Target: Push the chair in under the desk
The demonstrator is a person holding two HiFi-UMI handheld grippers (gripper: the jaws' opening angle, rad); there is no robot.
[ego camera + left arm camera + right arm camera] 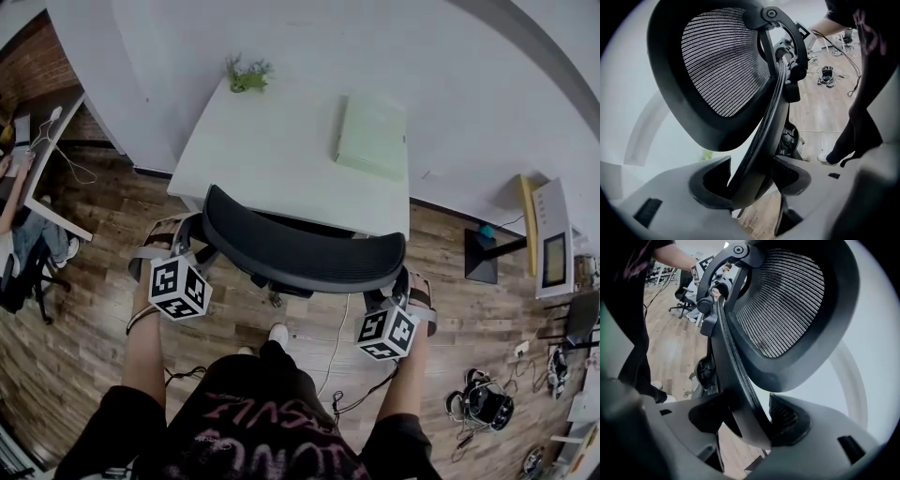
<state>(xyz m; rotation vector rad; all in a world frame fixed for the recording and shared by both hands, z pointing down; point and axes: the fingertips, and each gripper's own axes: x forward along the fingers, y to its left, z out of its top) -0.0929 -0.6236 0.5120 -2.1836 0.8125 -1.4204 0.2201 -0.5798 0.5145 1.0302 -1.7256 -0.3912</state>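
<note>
2 holds: left gripper [175, 246] and right gripper [401, 292] each closed on a side edge of the chair [300, 251], standing just before the desk [272, 141]; equal, level pushes should drive it in straight

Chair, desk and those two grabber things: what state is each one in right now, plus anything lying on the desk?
chair: upright, backrest near the desk's front edge, gripped on both sides.
left gripper: shut on the chair's backrest edge.
right gripper: shut on the opposite backrest edge.
desk: standing, mostly bare top.
green book: closed, lying flat on the desk.
plant: upright at the desk's far edge.
</note>
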